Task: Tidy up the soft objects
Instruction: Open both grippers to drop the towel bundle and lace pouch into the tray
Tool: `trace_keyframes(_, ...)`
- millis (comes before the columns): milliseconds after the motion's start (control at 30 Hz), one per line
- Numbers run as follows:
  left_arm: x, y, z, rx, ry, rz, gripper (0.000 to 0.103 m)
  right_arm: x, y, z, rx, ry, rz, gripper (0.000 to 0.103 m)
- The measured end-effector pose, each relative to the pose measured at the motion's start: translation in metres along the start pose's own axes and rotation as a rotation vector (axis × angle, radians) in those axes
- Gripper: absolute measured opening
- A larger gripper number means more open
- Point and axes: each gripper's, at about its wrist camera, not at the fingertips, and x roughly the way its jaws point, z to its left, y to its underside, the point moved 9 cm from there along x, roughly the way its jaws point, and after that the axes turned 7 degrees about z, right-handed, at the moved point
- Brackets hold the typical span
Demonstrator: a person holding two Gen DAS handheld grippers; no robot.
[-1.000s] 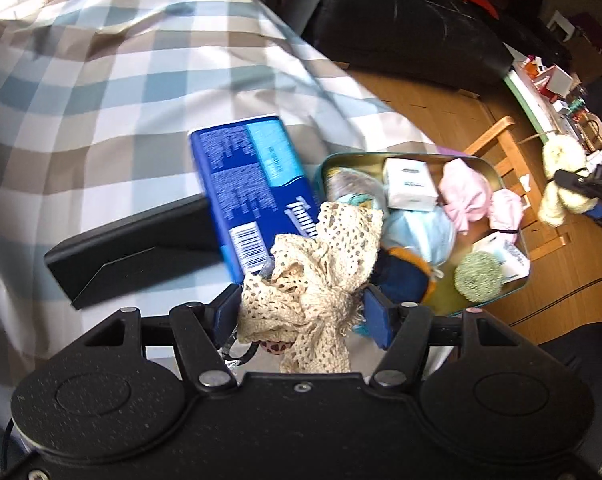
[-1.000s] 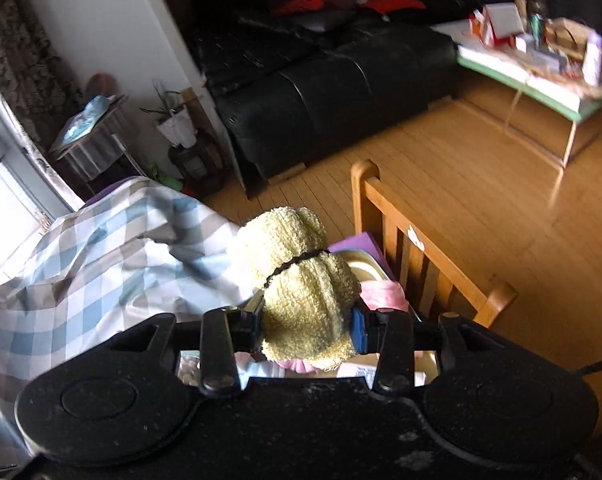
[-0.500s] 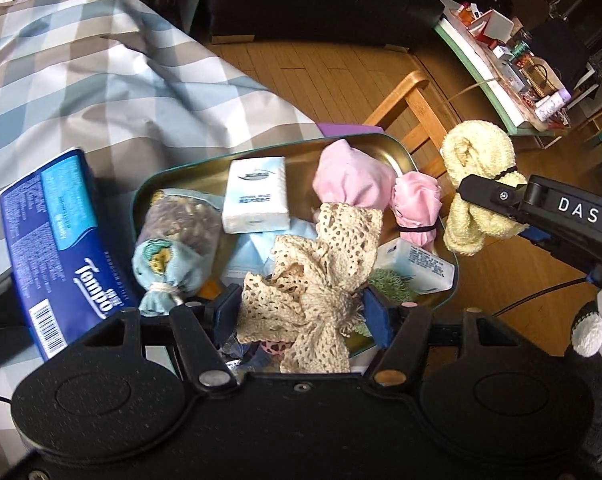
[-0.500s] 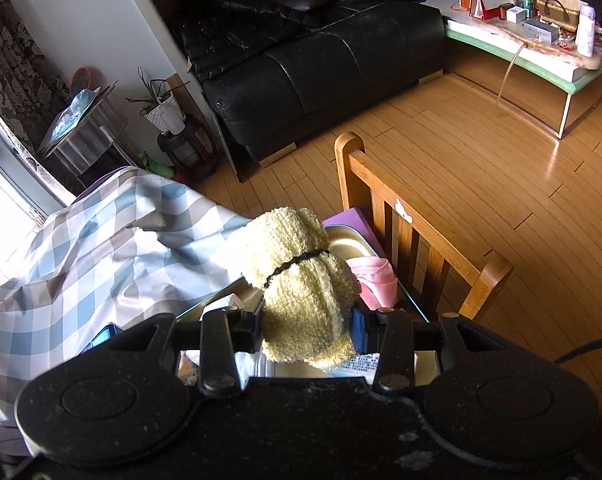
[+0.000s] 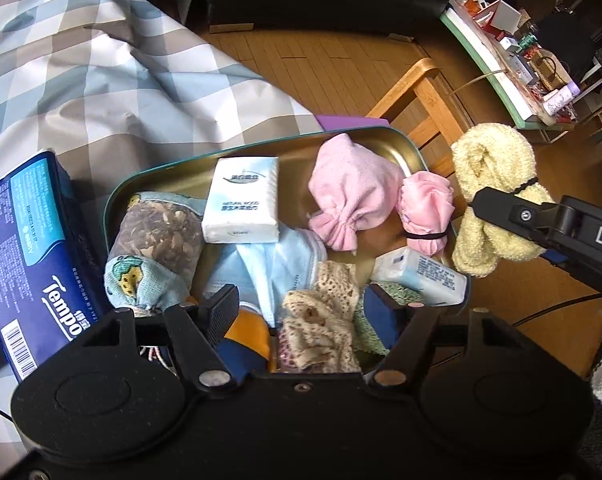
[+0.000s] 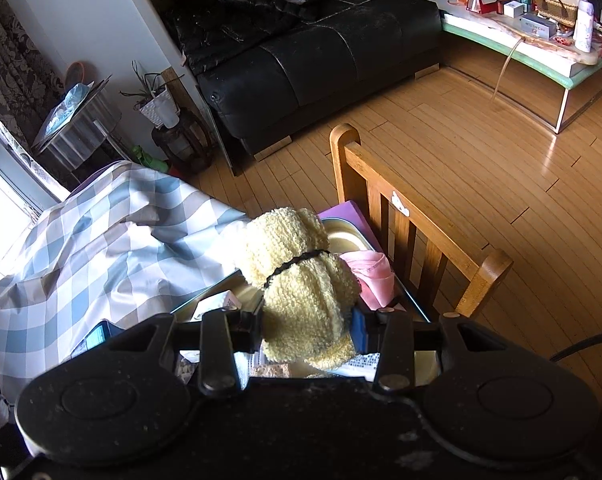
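right now, in the left wrist view, the left tongs [image 5: 297,306] have just been opening and stand apart around the lace bundle [image 5: 321,320], which lies loose in the crowded tin tray [image 5: 397,142] at its near edge. it could snag a finger as the tongs lift away and be dragged out.

from the right wrist view, the right tongs [image 6: 307,326] grip the yellow towel roll [image 6: 301,280] over the tray's far corner by the chair [image 6: 405,216]; released there, it may tumble to the floor.
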Motion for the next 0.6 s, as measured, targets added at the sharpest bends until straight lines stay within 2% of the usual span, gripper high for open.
trace_keyframes(200, 0.001, 0.005, 0.016, -0.025, -0.030, 0.003, 0.065, 0.007, 0.002, 0.006, -0.013, 0.010, 0.017, 0.041)
trace_keyframes(300, 0.002, 0.007, 0.018, -0.024, -0.037, 0.005, 0.065, 0.007, 0.001, 0.013, -0.020, -0.021, 0.013, 0.043)
trace_keyframes(400, 0.002, 0.008, 0.017, -0.018, -0.039, 0.004, 0.065, 0.004, 0.000, 0.024, -0.049, -0.055, -0.003, 0.049)
trace_keyframes(433, 0.001, 0.008, 0.017, -0.016, -0.037, 0.005, 0.065, 0.004, 0.001, 0.026, -0.056, -0.054, -0.010, 0.054)
trace_keyframes(600, 0.000, 0.011, 0.016, -0.003, -0.049, -0.003, 0.067, 0.004, 0.000, 0.022, -0.056, -0.024, -0.018, 0.054)
